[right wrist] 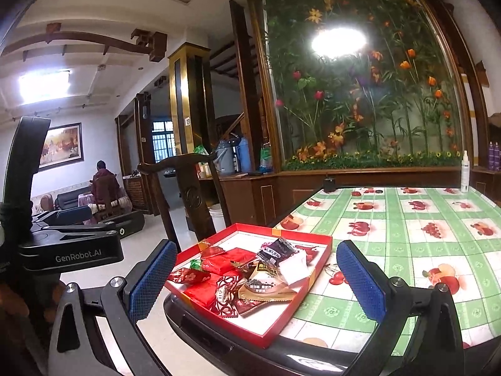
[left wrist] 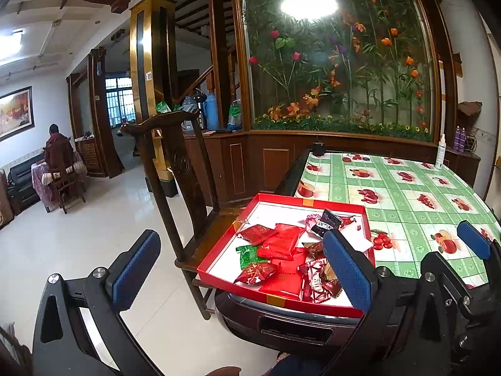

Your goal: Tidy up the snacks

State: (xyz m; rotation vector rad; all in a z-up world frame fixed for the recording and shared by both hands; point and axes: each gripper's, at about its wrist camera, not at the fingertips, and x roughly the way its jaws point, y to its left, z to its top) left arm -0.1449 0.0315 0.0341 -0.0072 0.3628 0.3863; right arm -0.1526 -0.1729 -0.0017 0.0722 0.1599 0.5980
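Note:
A shallow red tray [left wrist: 219,252] with a white floor sits on the near left corner of the table, overhanging its edge. It holds several wrapped snacks: red packets [left wrist: 281,242], a green packet [left wrist: 249,255] and a dark packet [left wrist: 327,221]. In the right wrist view the tray [right wrist: 319,252] also shows a white packet [right wrist: 294,268] and a brown packet [right wrist: 266,285]. My left gripper [left wrist: 241,250] hovers open before the tray's near left side, holding nothing. My right gripper [right wrist: 256,260] is open too, framing the tray from the near right, and is empty.
The table [left wrist: 407,188] has a green checked cloth with fruit prints. A white spray bottle [right wrist: 465,170] and a small black object [right wrist: 328,185] stand at its far edge. A dark wooden chair [left wrist: 184,169] stands left of the tray. A person [left wrist: 58,153] sits far off at the left.

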